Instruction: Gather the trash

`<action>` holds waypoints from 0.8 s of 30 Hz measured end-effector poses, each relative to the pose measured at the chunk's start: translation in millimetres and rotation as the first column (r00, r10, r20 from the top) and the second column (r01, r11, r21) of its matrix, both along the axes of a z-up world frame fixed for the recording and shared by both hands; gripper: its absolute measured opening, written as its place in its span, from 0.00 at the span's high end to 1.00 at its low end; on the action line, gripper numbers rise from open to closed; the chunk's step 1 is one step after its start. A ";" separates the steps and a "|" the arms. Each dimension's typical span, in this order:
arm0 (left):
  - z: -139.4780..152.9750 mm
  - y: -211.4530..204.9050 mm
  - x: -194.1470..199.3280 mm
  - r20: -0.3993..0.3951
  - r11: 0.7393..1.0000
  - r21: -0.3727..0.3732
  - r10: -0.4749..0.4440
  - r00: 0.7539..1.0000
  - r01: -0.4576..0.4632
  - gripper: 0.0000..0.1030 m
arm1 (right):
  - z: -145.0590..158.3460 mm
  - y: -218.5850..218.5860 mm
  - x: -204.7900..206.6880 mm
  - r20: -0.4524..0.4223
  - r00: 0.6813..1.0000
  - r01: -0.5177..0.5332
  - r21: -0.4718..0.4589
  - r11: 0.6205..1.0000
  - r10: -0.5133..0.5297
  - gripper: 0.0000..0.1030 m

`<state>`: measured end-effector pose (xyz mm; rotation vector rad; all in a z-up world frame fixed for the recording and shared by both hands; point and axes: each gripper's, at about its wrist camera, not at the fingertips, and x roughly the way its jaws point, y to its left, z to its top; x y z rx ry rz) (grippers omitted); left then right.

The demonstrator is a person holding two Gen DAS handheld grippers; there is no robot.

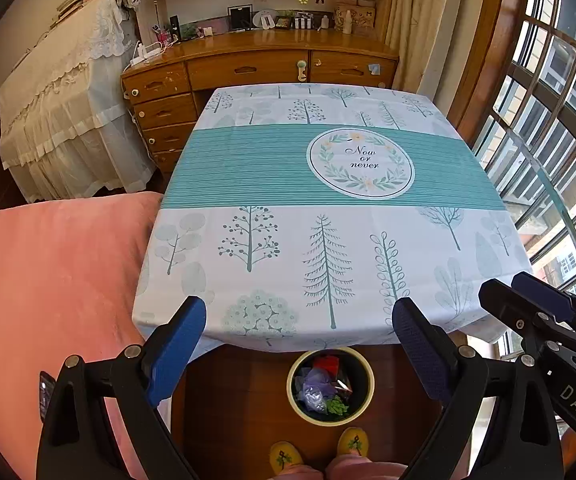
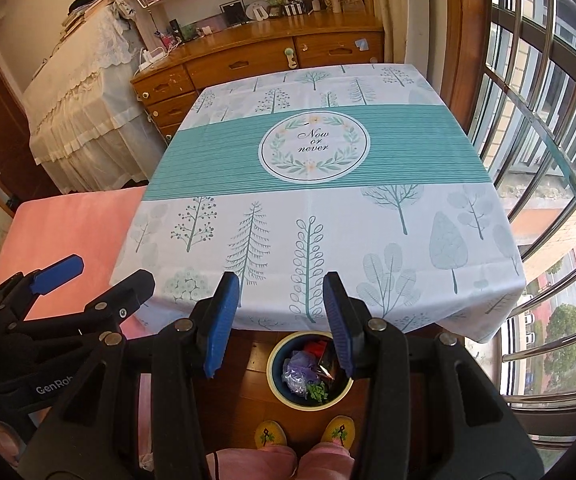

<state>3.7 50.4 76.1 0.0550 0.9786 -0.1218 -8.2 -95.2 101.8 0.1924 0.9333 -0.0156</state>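
Note:
A round trash bin (image 1: 362, 398) stands on the wooden floor below the table's near edge; it also shows in the right wrist view (image 2: 278, 390). It holds crumpled trash (image 1: 322, 388): purple plastic, a red piece, a green piece and a dark wrapper. My left gripper (image 1: 299, 326) is open and empty, above the table's near edge and the bin. My right gripper (image 2: 282, 300) is open and empty, above the same edge, to the right of the left one. The right gripper shows at the left view's right edge (image 1: 528, 292). The left gripper shows at the right view's left edge (image 2: 100, 276).
The table (image 1: 328, 248) carries a tree-print cloth with a teal band and bears no loose objects. A pink bed (image 1: 48, 280) lies left. A wooden dresser (image 1: 248, 68) stands behind. Barred windows (image 1: 548, 120) run along the right. Yellow slippers (image 1: 320, 452) stand below.

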 end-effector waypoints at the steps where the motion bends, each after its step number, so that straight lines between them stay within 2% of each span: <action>1: 0.0 -0.5 0.4 0.000 1.000 -0.001 0.000 1.000 0.000 0.07 | -1.2 -1.3 0.6 0.000 1.000 -0.002 0.000 1.000 0.002 0.61; 24: 5.8 -4.5 -6.4 0.009 1.000 0.010 0.025 1.000 -0.025 0.08 | 3.2 -6.0 -5.6 0.026 0.999 -0.019 0.005 1.000 0.019 0.61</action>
